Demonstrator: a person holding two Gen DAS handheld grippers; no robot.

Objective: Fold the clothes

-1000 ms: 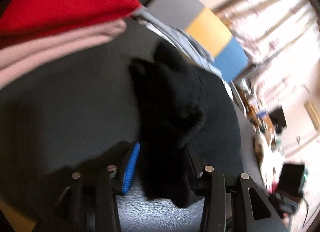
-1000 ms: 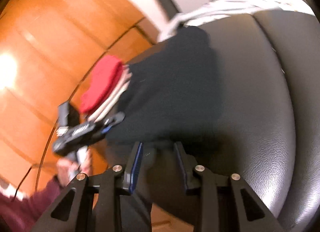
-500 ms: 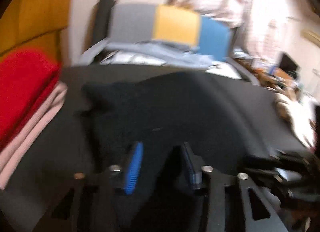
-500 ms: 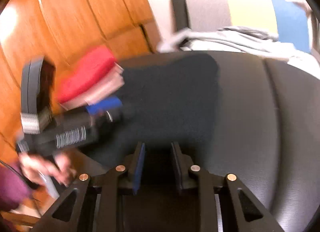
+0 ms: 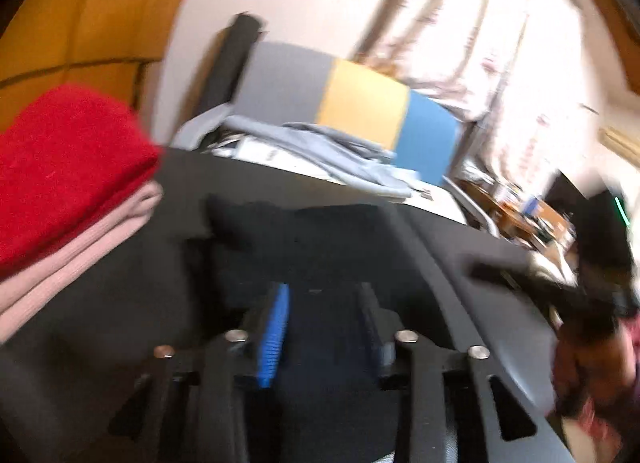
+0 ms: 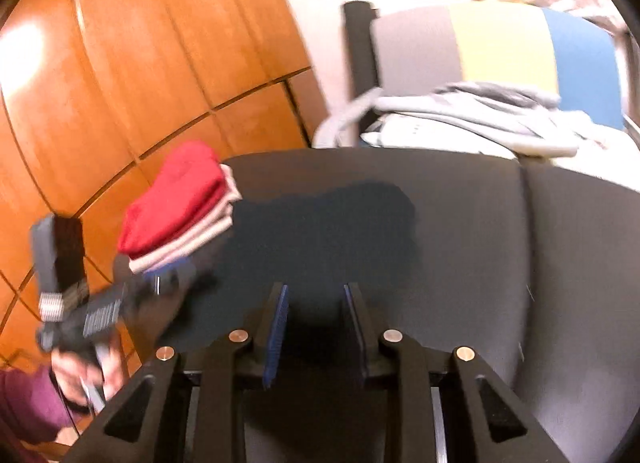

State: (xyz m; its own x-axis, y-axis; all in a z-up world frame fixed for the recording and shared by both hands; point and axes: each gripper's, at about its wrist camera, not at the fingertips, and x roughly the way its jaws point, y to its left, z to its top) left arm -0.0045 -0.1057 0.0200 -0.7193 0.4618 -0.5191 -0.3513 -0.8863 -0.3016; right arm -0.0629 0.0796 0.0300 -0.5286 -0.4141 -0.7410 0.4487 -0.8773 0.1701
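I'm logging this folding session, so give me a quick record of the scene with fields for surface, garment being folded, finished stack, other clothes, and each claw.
surface: dark padded seat
garment: black garment, spread flat
finished stack: red on pink folded clothes, left edge
other clothes: grey pile behind
left claw: open, over garment
right claw: open, over garment's near edge
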